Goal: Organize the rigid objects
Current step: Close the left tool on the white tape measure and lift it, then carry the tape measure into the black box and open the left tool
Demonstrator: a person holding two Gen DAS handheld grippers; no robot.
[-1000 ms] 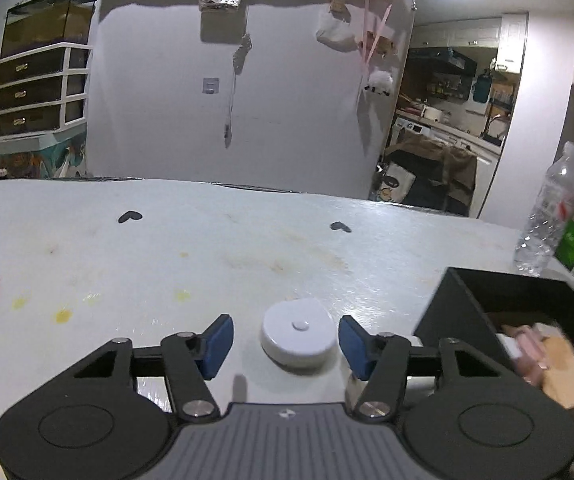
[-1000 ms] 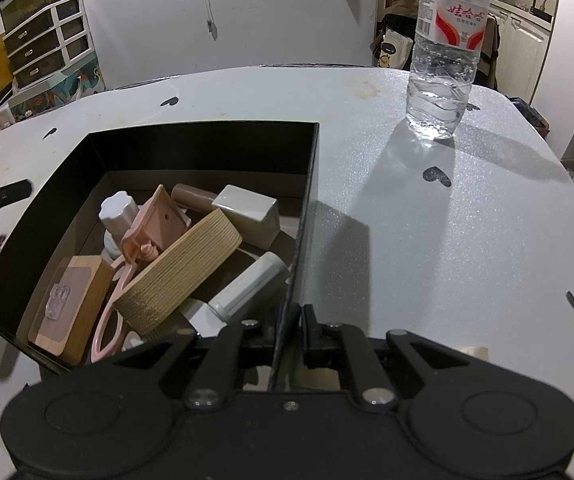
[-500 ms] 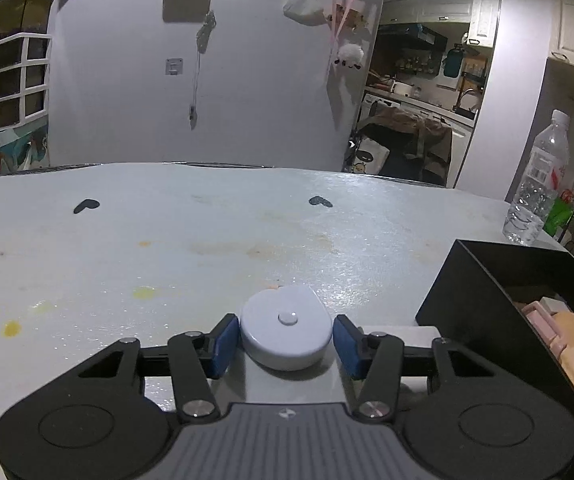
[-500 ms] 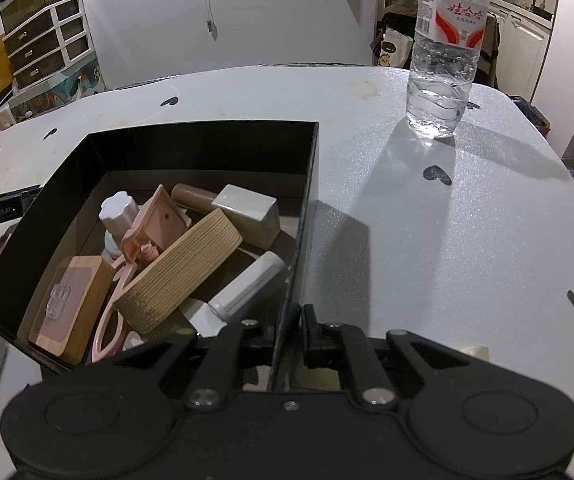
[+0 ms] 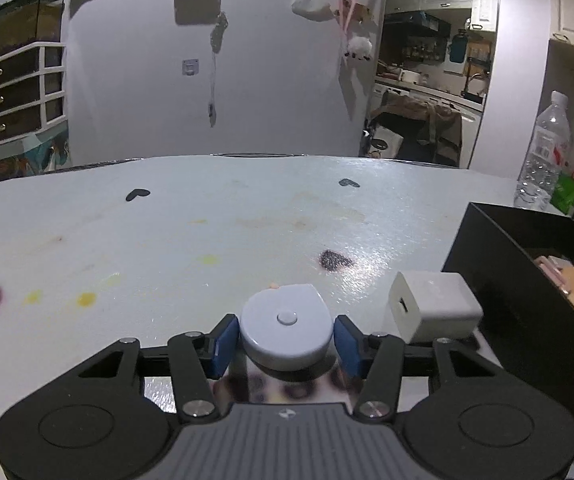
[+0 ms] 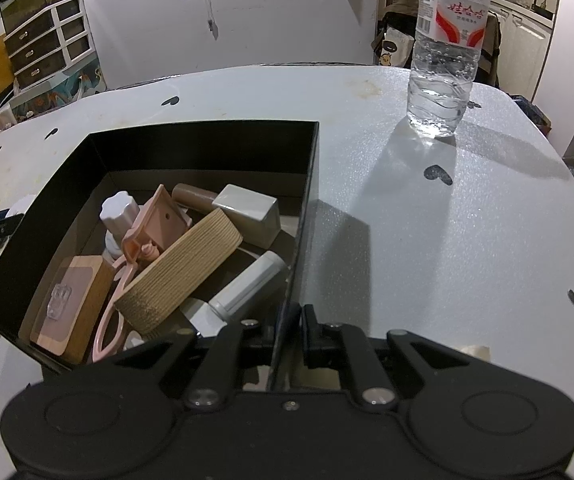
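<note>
The left gripper (image 5: pixel 286 338) is clamping the white disc (image 5: pixel 287 330) by its rim; it looks light, stiff, slippery. The right gripper (image 6: pixel 290 330) is pinching the black box (image 6: pixel 207 136) wall.

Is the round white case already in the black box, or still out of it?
Out. The round white case sits between the blue pads of the left tongs, over the table, left of the black box.
</note>
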